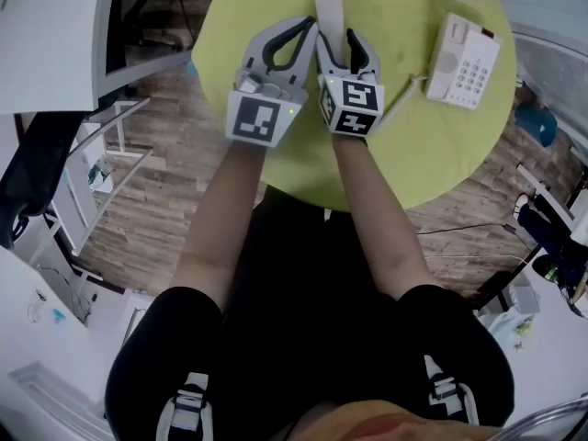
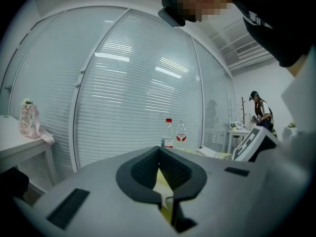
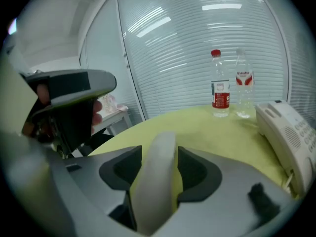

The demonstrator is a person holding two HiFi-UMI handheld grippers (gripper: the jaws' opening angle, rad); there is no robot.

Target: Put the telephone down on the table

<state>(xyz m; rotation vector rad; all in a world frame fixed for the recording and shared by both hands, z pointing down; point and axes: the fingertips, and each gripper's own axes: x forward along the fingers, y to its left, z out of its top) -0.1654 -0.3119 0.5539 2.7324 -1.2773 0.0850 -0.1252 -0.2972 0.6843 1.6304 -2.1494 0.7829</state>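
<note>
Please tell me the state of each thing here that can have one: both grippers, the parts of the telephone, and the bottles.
left gripper: shut, nothing between its jaws.
right gripper: shut on the handset.
handset: off its base, held over the table.
telephone base: lying on the table, cradle empty.
red-capped bottle: upright, cap on.
clear bottle: upright.

R gripper (image 3: 158,162) jaws clamp white handset (image 3: 153,196) — phone base (image 3: 286,132) at right, 2 bottles (image 3: 220,85) beyond.
</note>
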